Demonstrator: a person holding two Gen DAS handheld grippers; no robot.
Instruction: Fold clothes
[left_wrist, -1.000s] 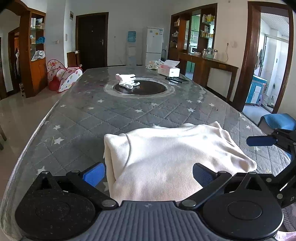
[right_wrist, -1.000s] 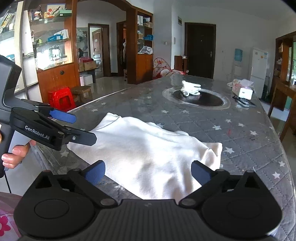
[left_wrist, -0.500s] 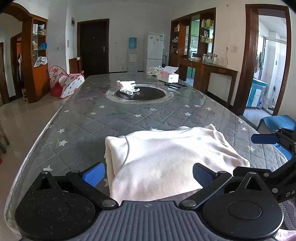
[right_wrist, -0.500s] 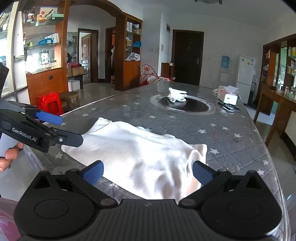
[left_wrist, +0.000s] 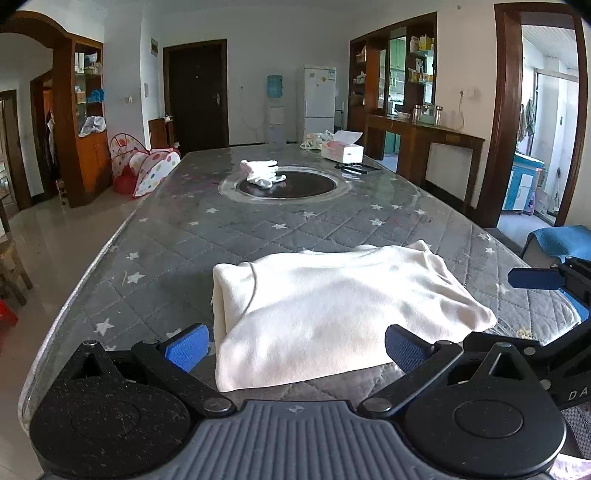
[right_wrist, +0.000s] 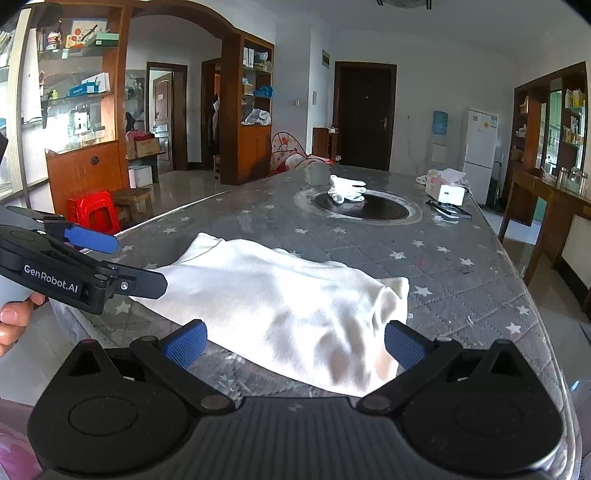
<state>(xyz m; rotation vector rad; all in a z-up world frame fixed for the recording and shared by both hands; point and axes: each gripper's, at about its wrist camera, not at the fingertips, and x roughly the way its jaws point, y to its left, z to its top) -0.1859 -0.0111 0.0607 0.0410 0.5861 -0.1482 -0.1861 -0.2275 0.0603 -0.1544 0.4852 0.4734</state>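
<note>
left wrist view
tongs: left gripper (left_wrist: 293, 343) spread wide, nothing between the blue pads, hovering at the near table edge
other tool: right gripper (left_wrist: 546, 291) poking in at the right edge, only one blue finger and some linkage visible
garment place: cream garment (left_wrist: 332, 310) lying on the near end of the table (left_wrist: 280, 229), folded over at least once (doubled edge on the left, seam line showing)
stage: ambiguous; fits a part-fold awaiting another pass, or a finished bundle just set down
handling if more folding wanted: pinch both layers at a corner, lift low, lay over without dragging
fabric: soft, thick knit, slumps into rounded ridges, right end loosely bunched
table cover: grey quilted cloth with white stars under a clear glossy sheet (slippery, cloth may slide)

right wrist view
tongs: right gripper (right_wrist: 293, 343) also released, pads wide apart, holding nothing
left tool: seen from the side at far left, held by a hand (right_wrist: 13, 325), fingers parted
garment shape: wedge-like, broad near the camera, narrowing toward the far left corner; wrinkles at the near right
edges: uneven, near hem not square with the table edge (worth smoothing flat)
far clutter: white gloves (right_wrist: 345, 189) on the dark round inset, tissue box (right_wrist: 445, 190) beyond, well apart from the garment
</note>
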